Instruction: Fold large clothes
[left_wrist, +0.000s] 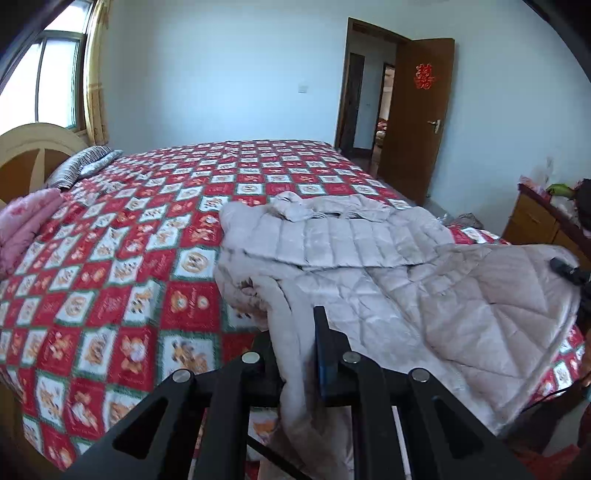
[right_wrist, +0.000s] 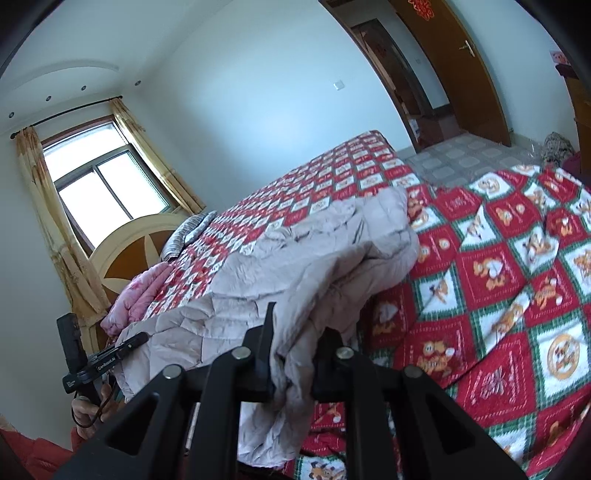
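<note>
A large pale beige quilted coat (left_wrist: 369, 266) lies spread on the bed with the red, white and green checked cover (left_wrist: 122, 258). My left gripper (left_wrist: 299, 343) is shut on the coat's near hem, the cloth bunched between its black fingers and lifted off the bed. In the right wrist view the same coat (right_wrist: 295, 266) is raised in a hump. My right gripper (right_wrist: 295, 332) is shut on another part of its hem. The left gripper (right_wrist: 122, 345) shows at the lower left of that view, held by a hand (right_wrist: 88, 410).
A pink folded blanket (left_wrist: 26, 225) and a striped pillow (left_wrist: 85, 164) lie by the headboard (left_wrist: 33, 151). A wooden cabinet (left_wrist: 543, 221) stands right of the bed, an open brown door (left_wrist: 421, 118) beyond it. Tiled floor (right_wrist: 465, 158) lies past the bed's corner.
</note>
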